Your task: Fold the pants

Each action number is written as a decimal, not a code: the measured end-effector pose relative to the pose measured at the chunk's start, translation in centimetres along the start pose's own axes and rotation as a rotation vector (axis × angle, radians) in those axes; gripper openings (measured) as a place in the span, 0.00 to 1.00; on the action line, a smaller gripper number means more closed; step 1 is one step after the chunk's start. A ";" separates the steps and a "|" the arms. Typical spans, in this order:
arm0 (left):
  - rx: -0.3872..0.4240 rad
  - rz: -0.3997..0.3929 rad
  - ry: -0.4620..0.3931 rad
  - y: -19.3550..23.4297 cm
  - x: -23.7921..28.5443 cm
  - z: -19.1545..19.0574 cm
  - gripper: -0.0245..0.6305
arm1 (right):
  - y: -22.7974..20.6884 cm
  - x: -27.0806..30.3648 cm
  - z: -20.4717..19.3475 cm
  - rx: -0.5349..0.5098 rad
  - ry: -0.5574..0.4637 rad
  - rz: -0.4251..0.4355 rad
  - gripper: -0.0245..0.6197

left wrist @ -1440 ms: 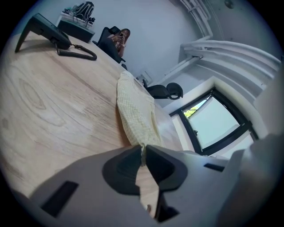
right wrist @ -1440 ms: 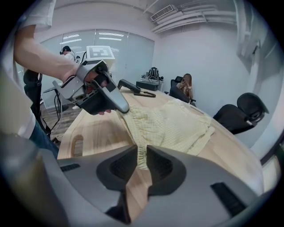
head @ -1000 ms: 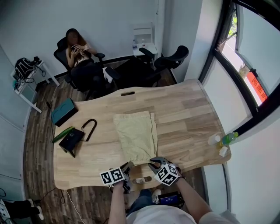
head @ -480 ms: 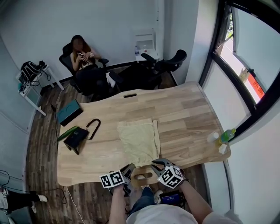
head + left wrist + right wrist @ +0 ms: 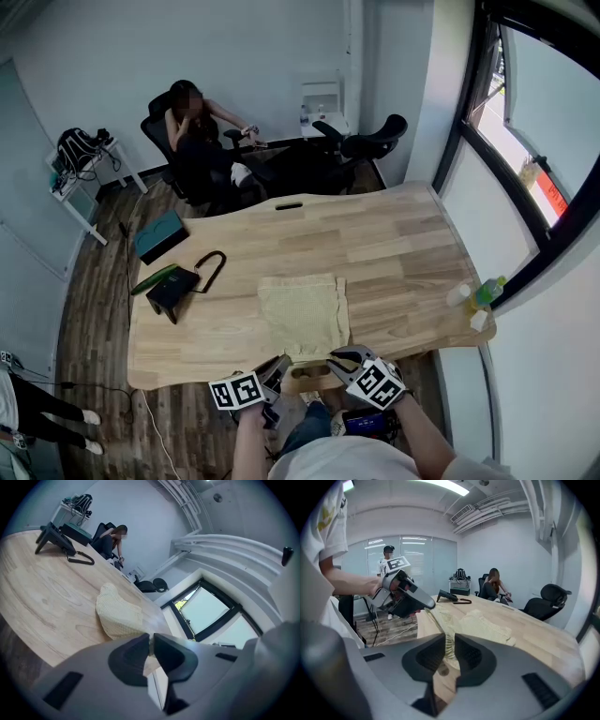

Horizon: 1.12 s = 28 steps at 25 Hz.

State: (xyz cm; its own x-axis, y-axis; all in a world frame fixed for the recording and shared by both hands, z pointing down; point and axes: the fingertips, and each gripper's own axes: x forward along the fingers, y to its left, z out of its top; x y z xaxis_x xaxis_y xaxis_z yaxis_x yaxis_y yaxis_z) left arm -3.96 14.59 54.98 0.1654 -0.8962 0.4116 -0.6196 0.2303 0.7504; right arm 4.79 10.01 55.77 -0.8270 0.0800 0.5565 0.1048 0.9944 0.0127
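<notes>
Beige pants (image 5: 300, 314) lie on the wooden table (image 5: 394, 244), folded into a short rectangle. Their near end is lifted off the table edge and stretched between my two grippers. My left gripper (image 5: 277, 368) is shut on the near left corner; the cloth (image 5: 119, 616) runs from its jaws (image 5: 151, 649) back onto the table. At the near right corner my right gripper (image 5: 338, 360) is shut on the hem, with ribbed cloth (image 5: 478, 623) pinched between its jaws (image 5: 450, 652). The left gripper (image 5: 405, 597) also shows in the right gripper view.
A black device with a cable loop (image 5: 176, 286), a green object (image 5: 155, 278) and a teal box (image 5: 159, 234) sit at the table's left. Bottles (image 5: 480, 298) stand at the right edge. A person (image 5: 195, 127) sits on a chair beyond the table beside empty office chairs (image 5: 370, 141).
Both grippers have risen together with the near end of the pants, pulling it off the table's front edge. The rest of the pants stays flat.
</notes>
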 end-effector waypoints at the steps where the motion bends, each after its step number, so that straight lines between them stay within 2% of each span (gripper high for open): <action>1: -0.003 -0.004 -0.002 -0.2 -0.3 0.0 0.09 | 0.3 -0.2 0.2 0.011 0.001 0.013 0.13; 8: 0.012 -0.005 -0.003 -0.7 -0.7 0.6 0.09 | -0.1 -0.4 1.9 0.037 0.003 0.046 0.13; 15: -0.029 -0.038 0.008 -0.7 0.1 2.0 0.09 | -1.7 0.4 2.6 0.045 0.043 0.069 0.13; 28: -0.038 -0.059 0.024 0.2 4.1 7.3 0.09 | -8.0 3.4 5.2 0.056 0.060 0.055 0.13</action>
State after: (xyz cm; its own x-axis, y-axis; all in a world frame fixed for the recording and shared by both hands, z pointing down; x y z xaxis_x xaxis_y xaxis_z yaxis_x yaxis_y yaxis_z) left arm -9.02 8.20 53.03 0.2192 -0.8994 0.3782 -0.5787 0.1923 0.7926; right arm -1.72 2.71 53.18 -0.7862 0.1325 0.6036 0.1168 0.9910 -0.0653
